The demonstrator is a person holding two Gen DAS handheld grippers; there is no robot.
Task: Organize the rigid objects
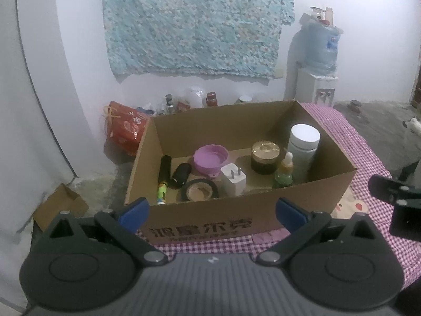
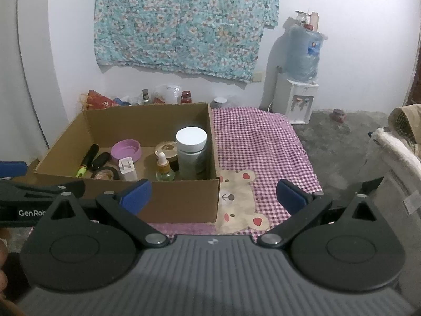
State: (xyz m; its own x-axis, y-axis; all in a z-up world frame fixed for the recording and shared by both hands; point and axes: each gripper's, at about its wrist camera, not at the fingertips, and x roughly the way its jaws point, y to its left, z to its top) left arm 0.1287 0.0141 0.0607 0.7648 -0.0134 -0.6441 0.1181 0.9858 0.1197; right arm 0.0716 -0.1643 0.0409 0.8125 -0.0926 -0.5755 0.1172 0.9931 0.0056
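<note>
Both tools — left tool (image 1: 211, 209) and right tool (image 2: 213, 193) — are hovering with fingers apart and empty, the cardboard box (image 1: 263, 208) holding the objects lying just beyond, nearer the left one.

the cardboard box (image 1: 244, 218) is plain brown corrugated paper, matt, with dark print on its front wall. under it lies a checked cloth (image 2: 252, 142), woven and soft-looking, with a bear patch sewn on. inside, the white bottle (image 1: 302, 147) looks like smooth plastic with a slightly shiny cap; the dark jar (image 1: 265, 158) carries a glossy gold lid. the dropper bottle (image 1: 283, 173) looks like clear glass. the pink lid (image 1: 210, 159) is dull plastic, and the tape roll (image 1: 200, 189) is matt black. the floor (image 2: 342, 142) is rough grey concrete.
</note>
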